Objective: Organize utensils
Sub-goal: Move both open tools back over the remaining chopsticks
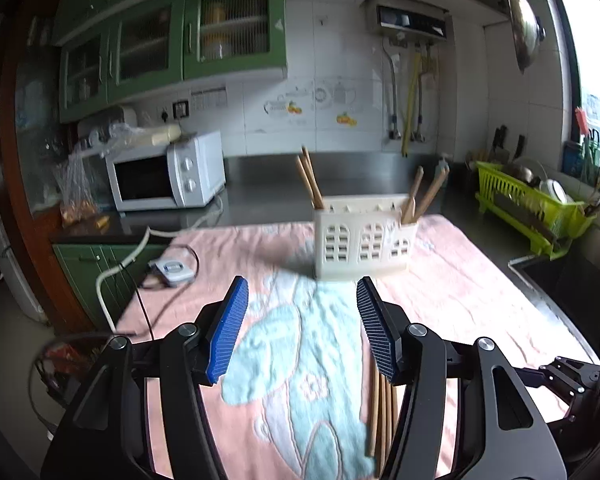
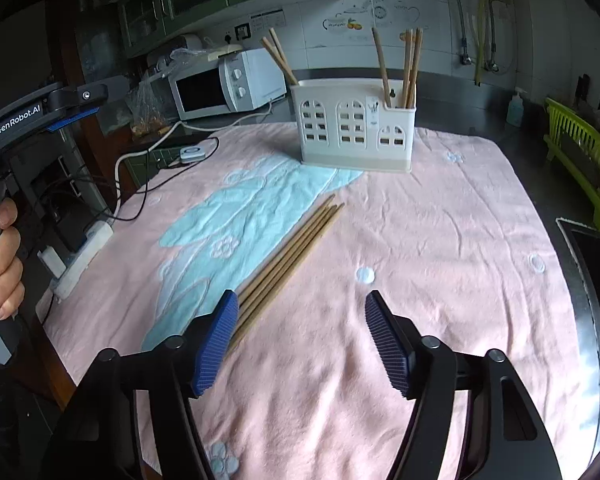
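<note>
Several wooden chopsticks point(image 2: 288, 256) lie in a bundle on the pink and blue towel point(image 2: 440, 240). My right gripper point(image 2: 302, 296) hovers open just above their near ends, which run under its left finger; nothing sits between the pads. A white utensil holder point(image 2: 354, 128) with window-shaped cutouts stands at the towel's far edge, with chopsticks upright in its left and right compartments. In the left wrist view my left gripper point(image 1: 302, 284) is open and empty, facing the holder point(image 1: 362, 240). The loose chopsticks point(image 1: 380, 412) show below its right finger.
A white microwave point(image 2: 228, 84) stands back left, with cables and a power strip point(image 2: 80, 256) off the towel's left edge. A green dish rack point(image 2: 580, 164) and a sink point(image 2: 596, 264) lie to the right. A person's hand point(image 2: 2, 256) grips the left gripper's handle.
</note>
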`<state>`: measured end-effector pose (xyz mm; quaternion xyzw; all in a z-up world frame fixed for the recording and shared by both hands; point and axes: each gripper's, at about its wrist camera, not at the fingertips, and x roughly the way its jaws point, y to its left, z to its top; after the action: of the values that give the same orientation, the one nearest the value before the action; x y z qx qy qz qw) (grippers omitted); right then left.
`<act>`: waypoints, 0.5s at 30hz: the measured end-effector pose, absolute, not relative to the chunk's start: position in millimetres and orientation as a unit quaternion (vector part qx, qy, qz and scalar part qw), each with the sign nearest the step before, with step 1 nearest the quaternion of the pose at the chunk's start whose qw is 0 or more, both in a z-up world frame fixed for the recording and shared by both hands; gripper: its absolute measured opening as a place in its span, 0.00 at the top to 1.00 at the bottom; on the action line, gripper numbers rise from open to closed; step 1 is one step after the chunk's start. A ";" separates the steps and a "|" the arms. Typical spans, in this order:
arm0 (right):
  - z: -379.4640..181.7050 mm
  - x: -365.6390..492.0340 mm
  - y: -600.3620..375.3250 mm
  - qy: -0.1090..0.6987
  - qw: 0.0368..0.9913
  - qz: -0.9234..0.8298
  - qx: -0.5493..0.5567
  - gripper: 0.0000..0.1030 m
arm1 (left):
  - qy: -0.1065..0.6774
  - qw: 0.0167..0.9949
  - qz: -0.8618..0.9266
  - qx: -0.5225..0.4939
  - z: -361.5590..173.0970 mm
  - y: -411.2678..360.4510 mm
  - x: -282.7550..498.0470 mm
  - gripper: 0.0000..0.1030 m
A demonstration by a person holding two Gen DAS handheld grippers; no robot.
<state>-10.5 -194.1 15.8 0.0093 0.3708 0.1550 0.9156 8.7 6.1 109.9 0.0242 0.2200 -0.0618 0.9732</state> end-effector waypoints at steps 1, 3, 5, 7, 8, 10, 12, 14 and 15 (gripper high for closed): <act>11.0 -11.7 -192.3 0.377 0.913 0.158 0.014 0.45 | 0.225 0.972 -0.062 0.025 105.0 6.4 7.9 0.45; 2.4 -13.7 -187.3 0.387 0.907 0.166 0.019 0.51 | 0.235 0.969 -0.063 0.027 95.2 7.1 6.7 0.45; -6.8 -17.1 -178.7 0.396 0.902 0.174 0.018 0.53 | 0.245 0.967 -0.066 0.026 85.8 8.0 4.6 0.45; -14.8 -20.2 -171.0 0.404 0.896 0.184 0.021 0.58 | 0.257 0.964 -0.067 0.025 75.3 8.4 2.1 0.45; -19.2 -21.7 -166.0 0.408 0.893 0.190 0.022 0.60 | 0.261 0.963 -0.068 0.024 71.7 9.2 1.6 0.46; -26.7 -24.6 -156.3 0.414 0.889 0.196 0.015 0.62 | 0.275 0.958 -0.076 0.021 61.4 10.4 0.6 0.48; -32.4 -27.3 -148.1 0.416 0.888 0.196 0.006 0.63 | 0.289 0.954 -0.079 0.020 51.2 11.9 -0.1 0.50; -37.7 -28.2 -143.7 0.421 0.886 0.197 0.004 0.65 | 0.300 0.951 -0.079 0.021 41.9 14.0 -0.8 0.50; -40.6 -27.2 -142.2 0.423 0.885 0.196 0.002 0.67 | 0.304 0.949 -0.078 0.021 37.8 14.5 -1.0 0.50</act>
<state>-27.2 -142.2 -40.6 0.0023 0.4228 0.1961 0.8847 -1.0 14.5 37.8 0.0208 0.3044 -0.0779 0.9491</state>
